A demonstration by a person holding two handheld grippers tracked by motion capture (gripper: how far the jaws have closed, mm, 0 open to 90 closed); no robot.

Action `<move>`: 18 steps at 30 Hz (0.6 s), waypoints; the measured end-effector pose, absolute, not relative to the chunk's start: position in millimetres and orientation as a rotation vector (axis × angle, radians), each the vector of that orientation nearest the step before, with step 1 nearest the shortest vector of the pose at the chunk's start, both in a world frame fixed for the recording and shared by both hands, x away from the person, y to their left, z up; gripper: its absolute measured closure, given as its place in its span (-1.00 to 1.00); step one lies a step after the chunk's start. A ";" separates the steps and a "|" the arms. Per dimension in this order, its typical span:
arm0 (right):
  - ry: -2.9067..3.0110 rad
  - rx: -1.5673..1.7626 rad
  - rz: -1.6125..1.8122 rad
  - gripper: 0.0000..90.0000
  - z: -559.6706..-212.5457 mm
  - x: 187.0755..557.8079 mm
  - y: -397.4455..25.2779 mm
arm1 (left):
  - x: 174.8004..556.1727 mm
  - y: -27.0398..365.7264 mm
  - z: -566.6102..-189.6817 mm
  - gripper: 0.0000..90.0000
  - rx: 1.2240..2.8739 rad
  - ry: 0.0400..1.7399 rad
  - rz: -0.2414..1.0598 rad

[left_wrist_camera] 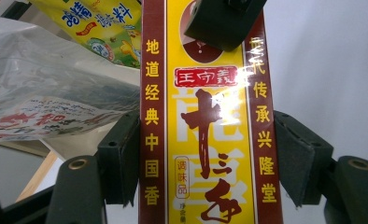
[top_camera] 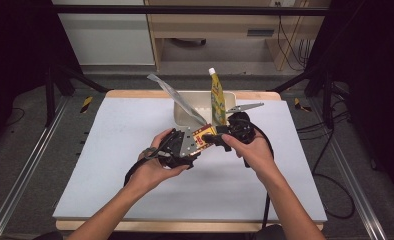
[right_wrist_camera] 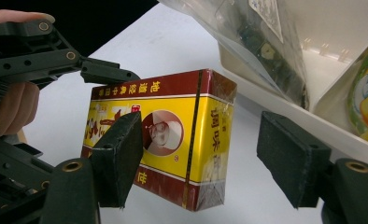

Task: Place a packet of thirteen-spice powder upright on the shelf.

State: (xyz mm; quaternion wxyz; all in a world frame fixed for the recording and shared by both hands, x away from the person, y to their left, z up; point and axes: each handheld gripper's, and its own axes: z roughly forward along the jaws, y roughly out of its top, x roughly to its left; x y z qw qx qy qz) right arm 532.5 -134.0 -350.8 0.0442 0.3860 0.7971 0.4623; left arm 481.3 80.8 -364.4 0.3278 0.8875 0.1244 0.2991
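Observation:
A red and yellow box (top_camera: 205, 136) with Chinese lettering hangs above the white table in front of a cream bin (top_camera: 200, 102). My left gripper (left_wrist_camera: 205, 154) is shut on the box (left_wrist_camera: 205, 140), its pads pressing on both long red sides; in the high view the left gripper (top_camera: 187, 145) sits left of the box. My right gripper (right_wrist_camera: 205, 158) stands open at the box's (right_wrist_camera: 173, 140) far end, one pad (right_wrist_camera: 119, 158) close over the yellow face and the other pad (right_wrist_camera: 292, 158) well apart. In the high view the right gripper (top_camera: 226, 132) is right of the box.
The bin holds a silvery clear bag (top_camera: 177, 97) leaning left and a tall yellow-green spouted pouch (top_camera: 216, 97) standing upright. Both lie just beyond the box (right_wrist_camera: 252, 37). The white table (top_camera: 110, 150) has wooden edges, and metal rails run along each side.

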 end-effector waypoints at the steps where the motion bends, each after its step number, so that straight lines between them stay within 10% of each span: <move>1: 2.443 1.182 1.421 -0.31 -351.3 533.3 -133.9 | 481.2 80.8 -364.3 -0.29 2.323 0.325 0.784; 18: 2.499 1.173 1.511 -0.11 -352.1 535.6 -132.4 | 479.8 79.6 -363.1 -0.29 2.297 0.310 0.764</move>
